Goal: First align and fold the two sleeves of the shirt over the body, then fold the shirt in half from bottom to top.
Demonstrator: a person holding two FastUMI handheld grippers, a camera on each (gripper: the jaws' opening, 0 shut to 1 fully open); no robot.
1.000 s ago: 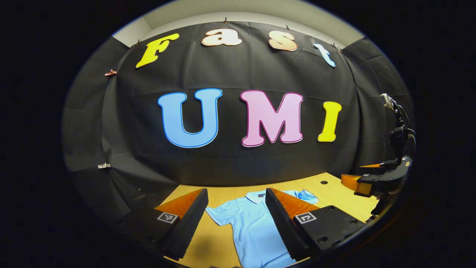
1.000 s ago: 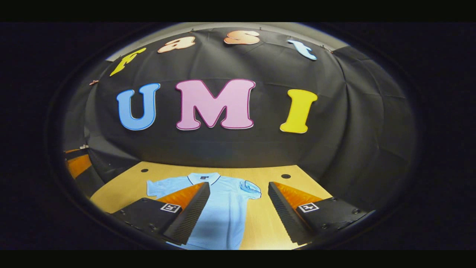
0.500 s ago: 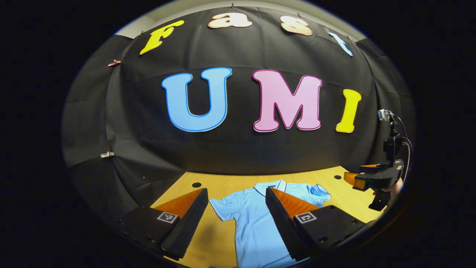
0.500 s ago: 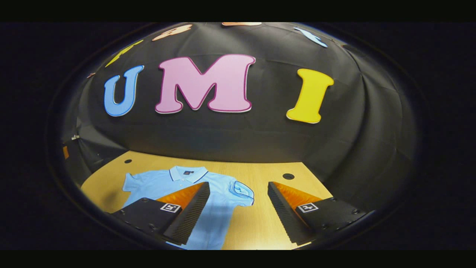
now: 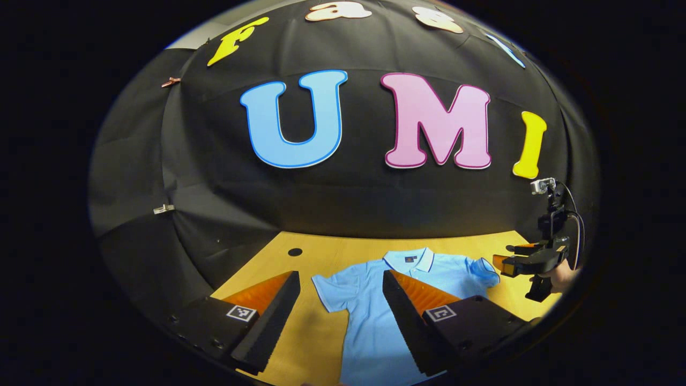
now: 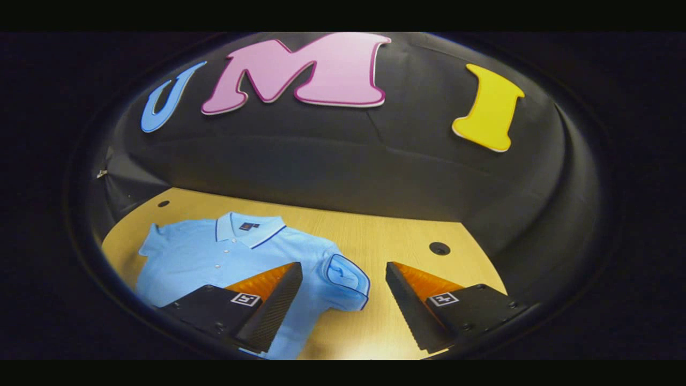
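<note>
Nearing the shirt (image 6: pixel 214 257), both open hand-held grippers have dipped lower.

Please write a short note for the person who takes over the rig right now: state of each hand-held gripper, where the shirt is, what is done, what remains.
Left hand-held gripper: open, holding nothing, above the shirt's left half.
Right hand-held gripper: open, holding nothing, its fingers either side of the right sleeve.
Shirt: flat and face up on the wooden table, collar toward the wall. Left sleeve spread outward; right sleeve's cuff is partly turned over.
Done: nothing folded.
Left: fold both sleeves over the body, then fold bottom to top.
</note>
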